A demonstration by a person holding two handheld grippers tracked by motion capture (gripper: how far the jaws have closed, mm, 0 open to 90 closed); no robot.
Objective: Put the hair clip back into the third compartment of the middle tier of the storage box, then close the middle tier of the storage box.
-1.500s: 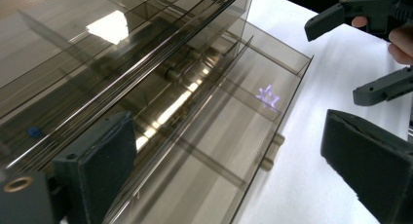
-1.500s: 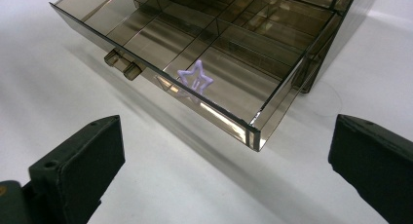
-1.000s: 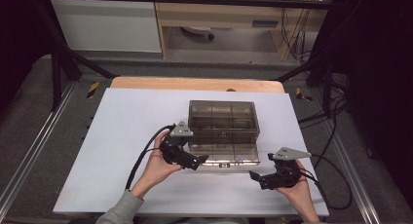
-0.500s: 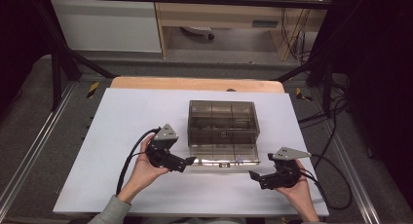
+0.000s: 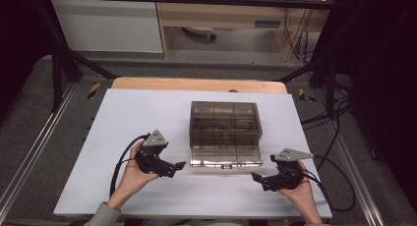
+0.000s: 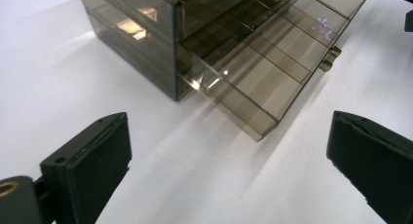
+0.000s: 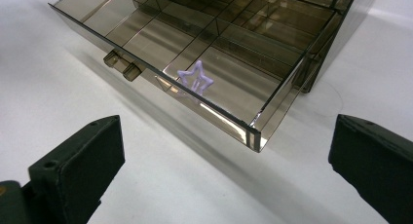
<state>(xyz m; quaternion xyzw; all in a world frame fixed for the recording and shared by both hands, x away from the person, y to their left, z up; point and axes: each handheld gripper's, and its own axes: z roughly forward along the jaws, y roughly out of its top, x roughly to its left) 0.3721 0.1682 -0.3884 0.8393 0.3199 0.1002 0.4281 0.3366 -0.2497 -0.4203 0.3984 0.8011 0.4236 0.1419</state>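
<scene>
The smoky drawer box sits between both claws, its bottom drawer pulled out. A purple star lies inside, just ahead of the right gripper. The left gripper gapes wide and empty, and so does the right.

Bright, even overhead light on the white table; dark surroundings, soft shadows, slightly grainy.

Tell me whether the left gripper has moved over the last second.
Yes. The left gripper has pulled back from the smoky plastic drawer box, toward the person and the table's left; it now sits clear of the open bottom drawer.
</scene>
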